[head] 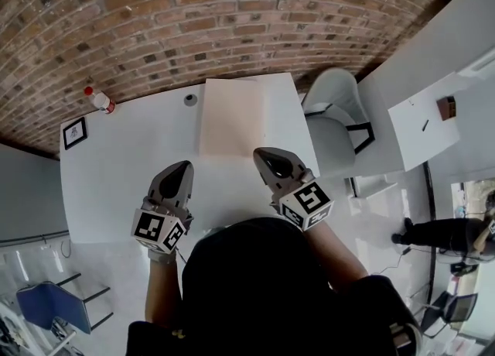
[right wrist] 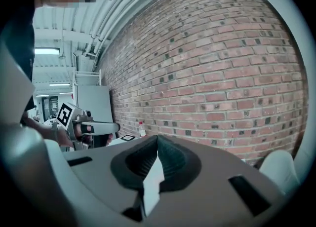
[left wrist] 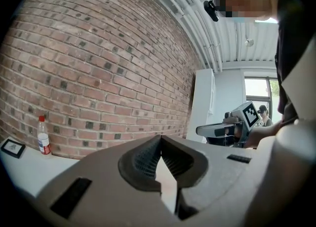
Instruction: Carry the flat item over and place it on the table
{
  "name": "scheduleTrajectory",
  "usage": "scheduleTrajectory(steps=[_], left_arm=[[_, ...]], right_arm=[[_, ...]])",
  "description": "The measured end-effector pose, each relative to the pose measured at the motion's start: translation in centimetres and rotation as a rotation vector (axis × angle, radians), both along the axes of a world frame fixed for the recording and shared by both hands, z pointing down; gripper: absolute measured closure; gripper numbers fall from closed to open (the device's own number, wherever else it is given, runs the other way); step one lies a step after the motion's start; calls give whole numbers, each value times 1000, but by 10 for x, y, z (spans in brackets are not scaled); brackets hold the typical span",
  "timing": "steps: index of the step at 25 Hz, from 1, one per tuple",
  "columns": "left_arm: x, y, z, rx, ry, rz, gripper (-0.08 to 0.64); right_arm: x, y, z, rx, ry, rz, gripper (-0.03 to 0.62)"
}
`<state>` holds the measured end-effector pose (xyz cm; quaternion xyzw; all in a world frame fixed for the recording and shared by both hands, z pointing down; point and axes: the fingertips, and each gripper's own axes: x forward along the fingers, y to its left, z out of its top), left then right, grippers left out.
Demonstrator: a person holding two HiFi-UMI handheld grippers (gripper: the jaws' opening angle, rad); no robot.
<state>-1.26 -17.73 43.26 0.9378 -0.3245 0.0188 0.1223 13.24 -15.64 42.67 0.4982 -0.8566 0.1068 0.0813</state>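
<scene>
The flat item is a pale cream board (head: pixel 232 116) that lies flat on the white table (head: pixel 131 169), its far edge near the brick wall. My left gripper (head: pixel 186 166) hovers just off the board's near left corner, its jaws shut with nothing between them (left wrist: pixel 161 137). My right gripper (head: pixel 260 152) has its tip at the board's near right edge. Its jaws are also shut together and hold nothing (right wrist: pixel 157 137). Both grippers point level toward the wall.
A red-capped bottle (head: pixel 99 100), a black-framed card (head: pixel 74 132) and a small round object (head: pixel 190 100) stand at the table's far left. A white chair (head: pixel 332 114) is right of the table, a second table (head: pixel 429 126) farther right, and a blue chair (head: pixel 54 304) at lower left.
</scene>
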Motion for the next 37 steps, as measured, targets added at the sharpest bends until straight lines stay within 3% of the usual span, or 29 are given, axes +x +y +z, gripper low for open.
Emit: scheduleTrajectory(steps=[10, 37], left_arm=[[8, 9, -11, 60, -32, 42, 555], [9, 19, -7, 50, -38, 34, 555]], right_arm=[[-11, 14, -6, 69, 53, -22, 580], [-5, 22, 19, -4, 28, -4, 581]])
